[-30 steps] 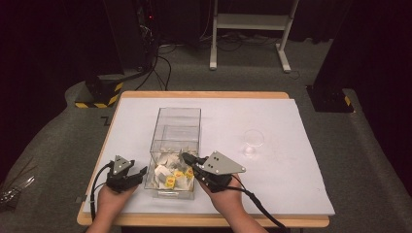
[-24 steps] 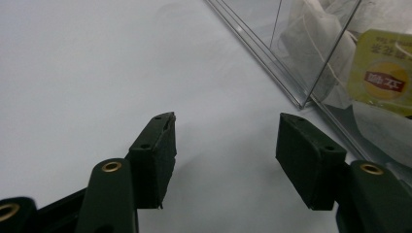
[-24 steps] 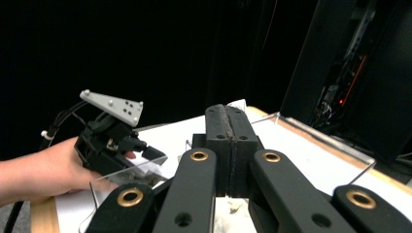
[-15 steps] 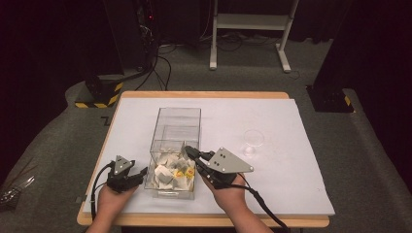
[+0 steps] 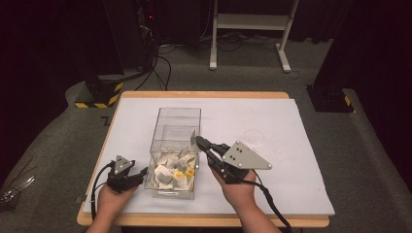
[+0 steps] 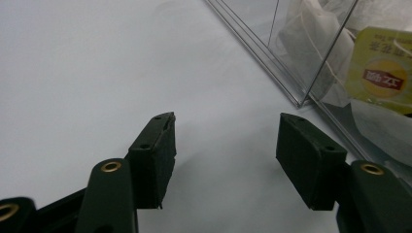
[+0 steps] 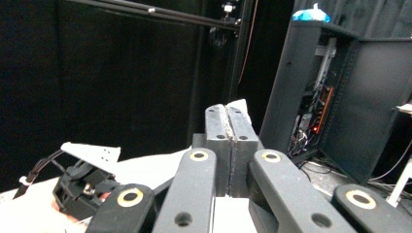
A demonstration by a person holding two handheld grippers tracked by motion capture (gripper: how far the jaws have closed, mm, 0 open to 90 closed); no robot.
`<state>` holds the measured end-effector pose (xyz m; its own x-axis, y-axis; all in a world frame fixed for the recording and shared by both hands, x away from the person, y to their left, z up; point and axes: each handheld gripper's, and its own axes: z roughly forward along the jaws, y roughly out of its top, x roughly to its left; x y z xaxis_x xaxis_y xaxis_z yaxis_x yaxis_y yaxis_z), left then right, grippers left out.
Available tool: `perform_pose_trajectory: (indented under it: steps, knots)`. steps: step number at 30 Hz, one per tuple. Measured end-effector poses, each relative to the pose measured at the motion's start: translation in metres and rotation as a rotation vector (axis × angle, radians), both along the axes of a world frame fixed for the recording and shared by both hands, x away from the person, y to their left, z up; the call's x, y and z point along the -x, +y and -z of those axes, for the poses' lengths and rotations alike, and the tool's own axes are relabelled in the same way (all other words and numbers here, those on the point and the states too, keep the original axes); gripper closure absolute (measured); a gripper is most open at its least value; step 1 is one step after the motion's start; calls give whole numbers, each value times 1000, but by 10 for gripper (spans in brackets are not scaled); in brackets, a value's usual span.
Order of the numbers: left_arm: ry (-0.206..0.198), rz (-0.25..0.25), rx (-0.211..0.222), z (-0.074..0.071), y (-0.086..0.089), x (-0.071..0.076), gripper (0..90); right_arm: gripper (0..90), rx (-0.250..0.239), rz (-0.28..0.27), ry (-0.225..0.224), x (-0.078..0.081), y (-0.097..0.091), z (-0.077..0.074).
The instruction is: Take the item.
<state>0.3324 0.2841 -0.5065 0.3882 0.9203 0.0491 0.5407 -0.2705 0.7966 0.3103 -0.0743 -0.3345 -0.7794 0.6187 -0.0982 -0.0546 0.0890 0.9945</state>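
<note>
A clear plastic box [image 5: 177,121] stands on the white table and holds several white tea bags [image 5: 167,172] with yellow tags [image 6: 384,73]. My right gripper [image 5: 199,142] is raised over the box's right wall, shut on a thin white piece of a tea bag [image 5: 194,138]. That white corner [image 7: 240,106] pokes out above the closed jaws of the right gripper [image 7: 227,116]. My left gripper [image 5: 141,174] rests low on the table by the box's left side. In the left gripper view the left gripper [image 6: 226,150] stands open with nothing between its jaws, the box wall [image 6: 272,63] just beyond.
A faint clear round thing [image 5: 254,137] lies on the white table sheet [image 5: 291,165] to the right of the box. Black equipment racks [image 7: 335,111] and a metal stand [image 5: 248,22] are beyond the table's far edge. The left gripper [image 7: 80,187] appears low in the right gripper view.
My right gripper has risen from the tea bags in the box and shifted slightly right, staying shut with the white piece in it. The left gripper has stayed in place.
</note>
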Motion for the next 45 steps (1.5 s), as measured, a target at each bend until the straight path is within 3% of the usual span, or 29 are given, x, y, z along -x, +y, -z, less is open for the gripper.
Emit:
perform_pose_trajectory:
  steps: [15, 45]
  knots:
    - [-4, 4, 2, 0, -1, 1, 399, 898, 3, 65, -20, -2, -24, -8]
    - [0, 7, 3, 0, -1, 1, 400, 899, 15, 197, 5, -21, -71, 6]
